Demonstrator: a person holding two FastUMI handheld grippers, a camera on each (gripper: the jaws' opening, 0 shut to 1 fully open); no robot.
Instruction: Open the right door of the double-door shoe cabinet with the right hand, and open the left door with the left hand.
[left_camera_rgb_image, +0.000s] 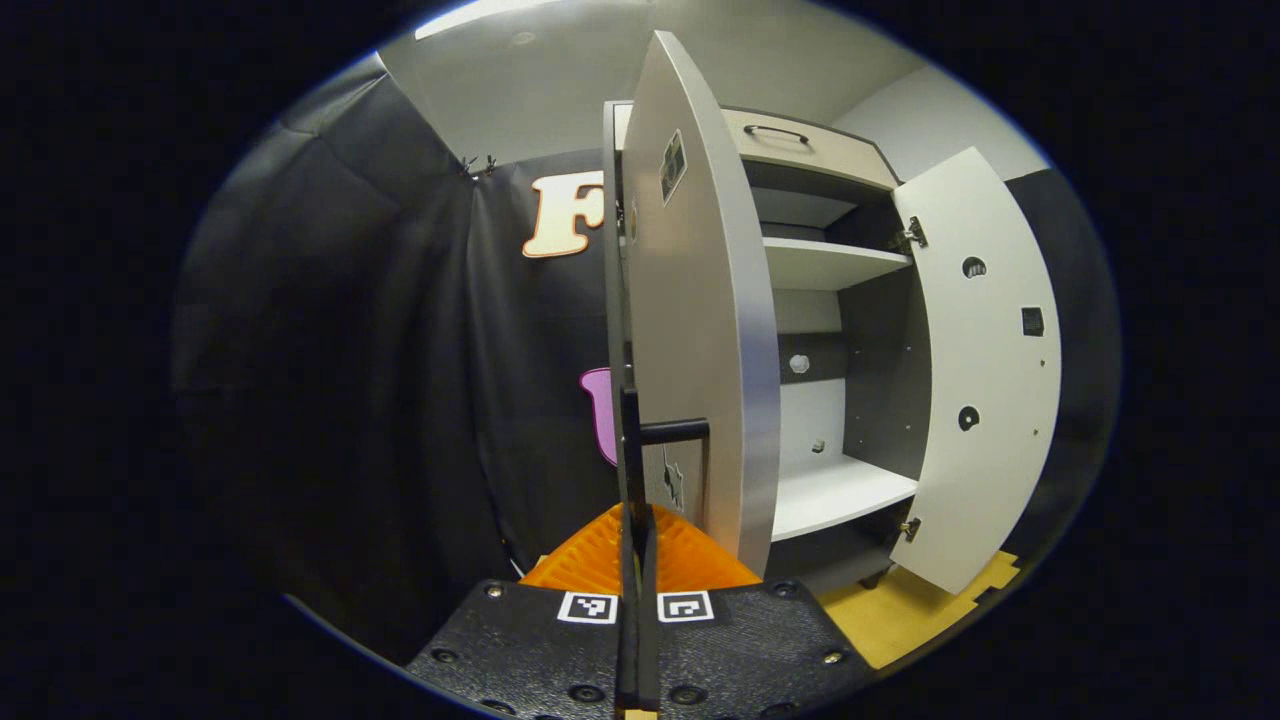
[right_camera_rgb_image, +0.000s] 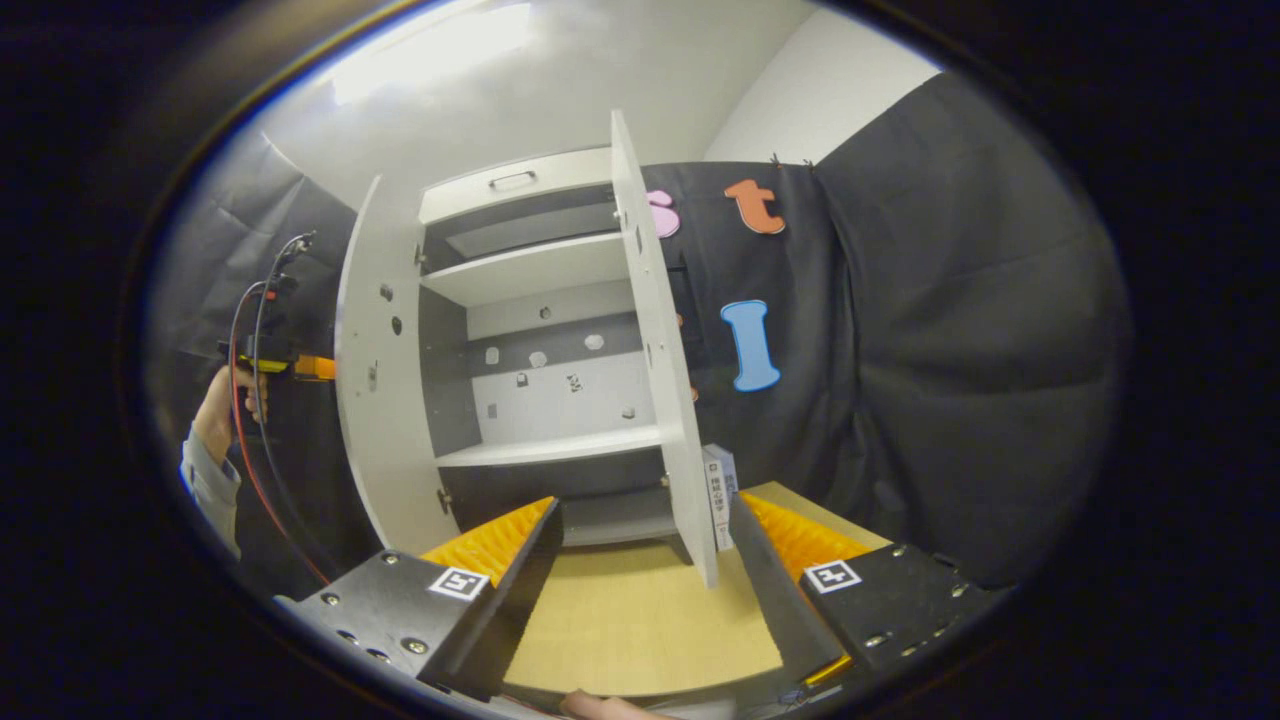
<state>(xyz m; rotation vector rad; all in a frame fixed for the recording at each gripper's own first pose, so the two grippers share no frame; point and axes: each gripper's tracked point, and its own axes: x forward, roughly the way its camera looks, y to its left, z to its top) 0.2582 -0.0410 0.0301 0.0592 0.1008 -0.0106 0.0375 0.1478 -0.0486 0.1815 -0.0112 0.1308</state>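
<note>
The shoe cabinet (left_camera_rgb_image: 830, 262) has both doors swung out. In the left gripper view the left door (left_camera_rgb_image: 700, 300) stands edge-on right in front of me. My left gripper (left_camera_rgb_image: 636, 512) is shut on the long bar of that door's black handle (left_camera_rgb_image: 675, 431). The right door (left_camera_rgb_image: 985, 370) hangs wide open beyond. In the right gripper view the right door (right_camera_rgb_image: 655, 330) points its edge at me. My right gripper (right_camera_rgb_image: 648, 510) is open, nothing between its fingers, just short of that door's lower edge. Behind the left door (right_camera_rgb_image: 385, 400), a hand (right_camera_rgb_image: 225, 400) holds the other gripper.
White shelves (right_camera_rgb_image: 550, 448) inside the cabinet are bare, and a drawer with a dark handle (left_camera_rgb_image: 775, 132) tops it. A small white box (right_camera_rgb_image: 718, 495) stands on the floor by the right door's foot. A yellow floor mat (right_camera_rgb_image: 640, 620) lies before the cabinet, black cloth walls on both sides.
</note>
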